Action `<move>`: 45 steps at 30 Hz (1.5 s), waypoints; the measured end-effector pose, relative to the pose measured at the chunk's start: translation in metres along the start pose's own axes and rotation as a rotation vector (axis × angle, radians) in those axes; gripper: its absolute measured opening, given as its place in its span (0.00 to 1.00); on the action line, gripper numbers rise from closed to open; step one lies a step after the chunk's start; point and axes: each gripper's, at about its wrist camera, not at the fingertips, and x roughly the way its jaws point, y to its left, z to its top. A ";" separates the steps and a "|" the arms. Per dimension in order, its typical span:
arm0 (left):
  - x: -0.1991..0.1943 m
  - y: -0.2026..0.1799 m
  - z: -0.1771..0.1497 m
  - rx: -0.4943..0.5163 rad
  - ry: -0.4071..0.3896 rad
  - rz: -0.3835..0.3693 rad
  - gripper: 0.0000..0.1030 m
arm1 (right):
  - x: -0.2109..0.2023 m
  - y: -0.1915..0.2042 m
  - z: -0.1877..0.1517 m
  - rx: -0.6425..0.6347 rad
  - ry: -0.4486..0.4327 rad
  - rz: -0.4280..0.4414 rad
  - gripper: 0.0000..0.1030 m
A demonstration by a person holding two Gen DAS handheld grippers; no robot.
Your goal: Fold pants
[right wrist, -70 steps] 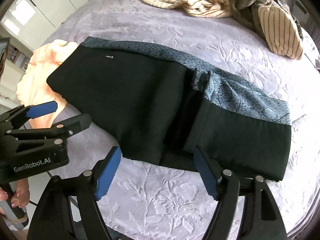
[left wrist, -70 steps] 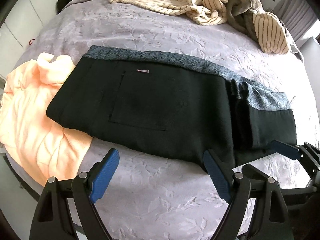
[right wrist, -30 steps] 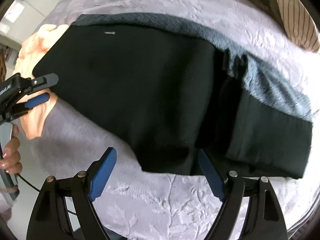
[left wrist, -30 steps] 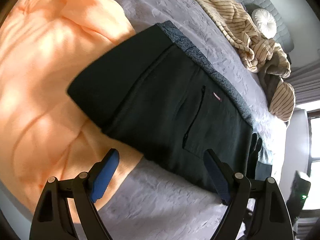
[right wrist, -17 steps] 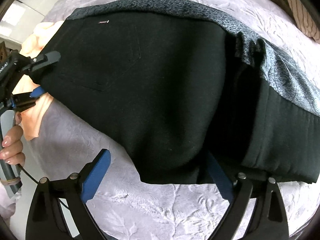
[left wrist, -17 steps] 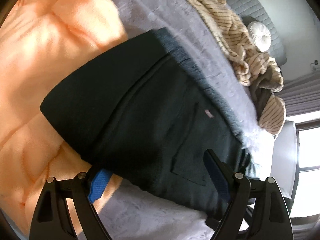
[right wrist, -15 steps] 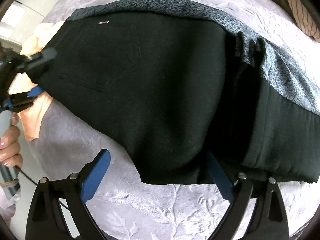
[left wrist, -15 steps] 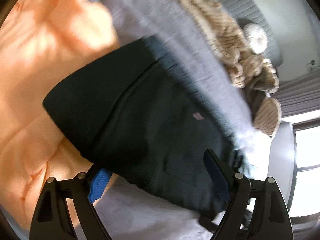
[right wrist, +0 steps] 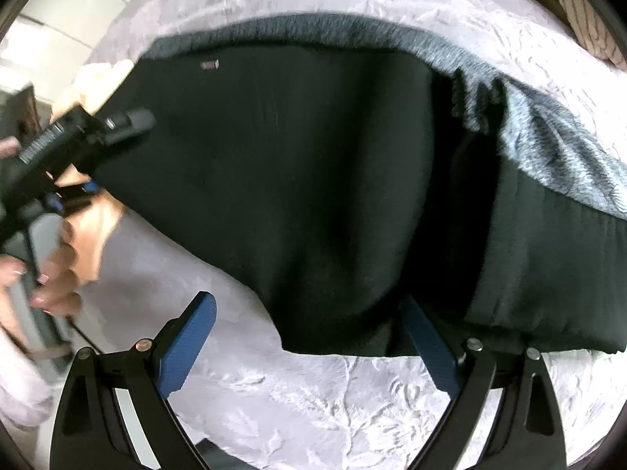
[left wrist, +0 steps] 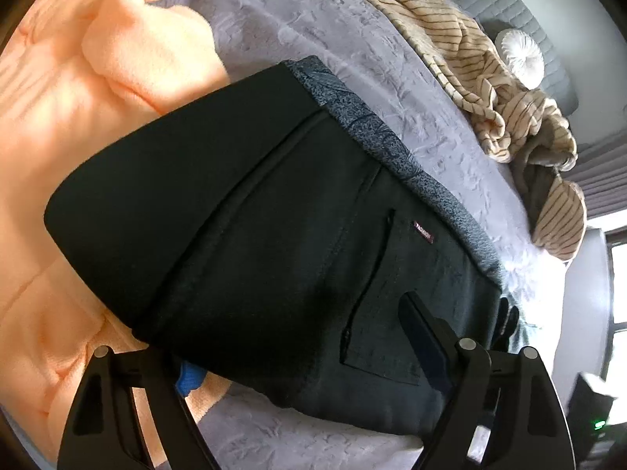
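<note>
The folded black pants [left wrist: 274, 235] with a grey patterned waistband [left wrist: 392, 149] lie on the lilac bedspread [left wrist: 352, 39]. My left gripper [left wrist: 305, 344] is open and straddles the pants' near edge; its left finger is under the fabric, its right finger [left wrist: 423, 337] on top. In the right wrist view the pants [right wrist: 313, 176] fill the middle. My right gripper [right wrist: 309, 340] is open at their near edge, its left pad [right wrist: 188, 344] over the bedspread, its right pad [right wrist: 427, 348] at the hem. The left gripper [right wrist: 90, 149] shows at the pants' left end.
An orange garment [left wrist: 78, 98] lies under the pants' left end. A striped beige garment [left wrist: 470, 62] is heaped at the far side of the bed, with a round white cushion [left wrist: 519, 49] behind it. Bare bedspread [right wrist: 352, 411] lies in front of my right gripper.
My left gripper has pushed in over the pants' left end, so its left finger is now hidden under the fabric. My right gripper has moved closer to the near hem.
</note>
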 end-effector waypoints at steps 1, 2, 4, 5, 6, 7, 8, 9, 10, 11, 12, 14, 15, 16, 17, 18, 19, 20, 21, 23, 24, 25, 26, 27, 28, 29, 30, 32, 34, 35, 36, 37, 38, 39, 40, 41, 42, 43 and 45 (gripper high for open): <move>0.000 -0.005 0.000 0.024 -0.003 0.039 0.70 | -0.005 -0.001 0.002 0.004 -0.010 0.004 0.94; 0.000 -0.008 -0.001 0.046 -0.004 0.077 0.61 | -0.009 -0.003 0.004 0.007 -0.018 0.007 0.94; -0.002 -0.012 -0.002 0.072 -0.018 0.118 0.51 | -0.019 -0.006 0.011 0.016 -0.035 0.015 0.94; -0.004 -0.013 -0.002 0.077 -0.030 0.140 0.44 | -0.023 -0.008 0.015 0.022 -0.041 0.020 0.94; -0.006 -0.016 -0.002 0.099 -0.035 0.158 0.43 | -0.027 -0.010 0.020 0.031 -0.047 0.029 0.94; -0.007 -0.019 -0.003 0.114 -0.042 0.173 0.41 | -0.030 -0.010 0.024 0.037 -0.050 0.034 0.94; -0.009 -0.022 -0.004 0.135 -0.050 0.192 0.41 | -0.033 -0.012 0.027 0.044 -0.053 0.040 0.94; -0.010 -0.027 -0.005 0.164 -0.059 0.217 0.41 | -0.035 -0.012 0.030 0.050 -0.053 0.047 0.94; -0.010 -0.032 -0.007 0.192 -0.069 0.241 0.41 | -0.037 -0.012 0.034 0.052 -0.052 0.053 0.94; -0.011 -0.034 -0.008 0.208 -0.076 0.257 0.41 | -0.040 -0.011 0.039 0.048 -0.051 0.056 0.94; -0.012 -0.038 -0.008 0.216 -0.082 0.267 0.41 | -0.043 -0.010 0.046 0.041 -0.049 0.059 0.94; -0.012 -0.039 -0.007 0.214 -0.085 0.270 0.41 | -0.048 -0.001 0.057 0.017 -0.050 0.065 0.94; -0.013 -0.038 -0.007 0.210 -0.083 0.267 0.41 | -0.048 0.005 0.061 0.005 -0.051 0.067 0.94; -0.013 -0.038 -0.006 0.207 -0.080 0.263 0.41 | -0.049 0.009 0.065 -0.005 -0.052 0.071 0.94; -0.014 -0.036 -0.007 0.204 -0.078 0.260 0.41 | -0.050 0.013 0.070 -0.015 -0.053 0.074 0.94; -0.014 -0.035 -0.007 0.204 -0.077 0.257 0.41 | -0.050 0.020 0.076 -0.028 -0.052 0.080 0.94; -0.014 -0.036 -0.007 0.205 -0.077 0.256 0.41 | -0.050 0.023 0.081 -0.036 -0.051 0.084 0.94; -0.014 -0.036 -0.007 0.208 -0.078 0.256 0.41 | -0.049 0.027 0.085 -0.044 -0.049 0.089 0.94; -0.014 -0.036 -0.007 0.212 -0.081 0.260 0.41 | -0.049 0.033 0.090 -0.053 -0.044 0.097 0.94; -0.017 -0.037 -0.011 0.232 -0.091 0.269 0.41 | -0.048 0.041 0.096 -0.069 -0.034 0.106 0.94; -0.017 -0.040 -0.012 0.252 -0.101 0.283 0.41 | -0.046 0.047 0.100 -0.084 -0.026 0.110 0.94; -0.017 -0.045 -0.016 0.288 -0.119 0.308 0.41 | -0.046 0.052 0.103 -0.098 -0.022 0.112 0.94; -0.017 -0.050 -0.019 0.327 -0.137 0.335 0.41 | -0.046 0.057 0.107 -0.112 -0.017 0.115 0.94; -0.016 -0.058 -0.026 0.388 -0.164 0.376 0.41 | -0.045 0.064 0.112 -0.130 -0.011 0.121 0.94; -0.016 -0.062 -0.030 0.425 -0.180 0.402 0.41 | -0.046 0.069 0.115 -0.141 -0.007 0.128 0.94; -0.015 -0.066 -0.035 0.463 -0.196 0.427 0.41 | -0.046 0.073 0.118 -0.151 -0.004 0.135 0.94; -0.016 -0.067 -0.038 0.474 -0.209 0.432 0.41 | -0.047 0.078 0.123 -0.161 0.000 0.143 0.94; -0.014 -0.069 -0.039 0.495 -0.208 0.447 0.41 | -0.048 0.085 0.132 -0.174 0.007 0.121 0.94; -0.013 -0.071 -0.041 0.508 -0.218 0.455 0.41 | -0.049 0.092 0.142 -0.173 0.022 0.159 0.94; -0.013 -0.071 -0.041 0.505 -0.220 0.454 0.41 | -0.050 0.095 0.146 -0.173 0.024 0.172 0.94; -0.013 -0.071 -0.041 0.505 -0.222 0.455 0.41 | -0.051 0.101 0.152 -0.178 0.024 0.181 0.94; -0.013 -0.072 -0.042 0.513 -0.227 0.460 0.41 | -0.052 0.106 0.157 -0.186 0.029 0.191 0.94; -0.012 -0.075 -0.044 0.531 -0.237 0.473 0.41 | -0.051 0.113 0.161 -0.196 0.042 0.200 0.94; -0.012 -0.076 -0.047 0.547 -0.244 0.484 0.41 | -0.049 0.121 0.166 -0.210 0.059 0.205 0.94; -0.010 -0.079 -0.051 0.579 -0.260 0.508 0.41 | -0.047 0.129 0.169 -0.225 0.076 0.205 0.94; -0.010 -0.079 -0.053 0.596 -0.267 0.520 0.41 | -0.044 0.139 0.173 -0.245 0.096 0.203 0.94; -0.010 -0.083 -0.056 0.617 -0.276 0.536 0.41 | -0.039 0.153 0.177 -0.281 0.125 0.200 0.94; -0.009 -0.084 -0.059 0.634 -0.285 0.548 0.41 | -0.034 0.163 0.179 -0.307 0.145 0.196 0.94; -0.008 -0.085 -0.061 0.655 -0.295 0.564 0.41 | -0.023 0.186 0.182 -0.362 0.185 0.178 0.94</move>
